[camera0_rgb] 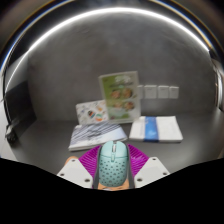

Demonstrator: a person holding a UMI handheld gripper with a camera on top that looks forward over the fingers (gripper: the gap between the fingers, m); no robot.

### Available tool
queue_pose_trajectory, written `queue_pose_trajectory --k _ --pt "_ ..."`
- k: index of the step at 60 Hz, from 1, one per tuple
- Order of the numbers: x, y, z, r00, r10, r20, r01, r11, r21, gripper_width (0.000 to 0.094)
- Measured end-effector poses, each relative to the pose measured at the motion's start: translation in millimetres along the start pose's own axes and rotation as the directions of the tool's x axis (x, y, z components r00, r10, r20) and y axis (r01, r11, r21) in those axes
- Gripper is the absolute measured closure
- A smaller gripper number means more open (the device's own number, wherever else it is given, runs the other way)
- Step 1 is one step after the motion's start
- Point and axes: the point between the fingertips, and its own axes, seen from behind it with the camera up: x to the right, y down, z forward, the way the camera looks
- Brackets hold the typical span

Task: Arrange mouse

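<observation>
- Grey tabletop (50, 140) runs to a grey wall.
- Claw (113, 166) holds a pale green mouse (113, 165) tight between its pads.
- Just beyond the claw lie a striped notebook (97, 137) and a blue-banded book (155, 128).
- A picture card (120, 97) stands behind them.

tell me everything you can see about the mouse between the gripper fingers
The mouse is a pale mint-green computer mouse with a smooth, plastic-looking shell speckled with small dark holes or dots. A scroll wheel sits in a slot near its far end, between two button halves. It lies lengthwise between the gripper fingers, nose pointing away, and the purple pads flank it closely on both sides. Whether both press on it cannot be told. No cable is visible.
</observation>
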Motion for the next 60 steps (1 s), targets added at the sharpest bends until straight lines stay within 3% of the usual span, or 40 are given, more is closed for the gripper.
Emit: queue_pose_trajectory --k 11,21,36,39,40,41,44,51,60 --pt "-99 102 27 0.999 -0.043 0.01 0.044 0.987 -0.154 0.053" --pt "-99 135 45 0.997 -0.051 -0.057 0.04 0.982 -0.187 0.0529" --pt "-104 159 62 0.993 -0.114 -0.007 0.11 0.973 -0.204 0.0521" --pt "-107 158 62 0.992 -0.123 0.021 0.125 0.972 -0.2 0.0475" --pt "-108 159 62 0.992 -0.123 0.028 0.126 0.971 -0.201 0.0395" --pt "-107 161 63 0.992 -0.118 0.033 0.122 0.971 -0.205 0.0435" --pt "-105 158 65 0.998 -0.062 0.025 0.066 0.979 -0.195 0.038" --pt "-101 154 56 0.997 -0.073 0.034 0.079 0.975 -0.208 0.0074" --pt "-94 126 13 0.99 -0.093 0.108 0.107 0.985 -0.135 0.0084"
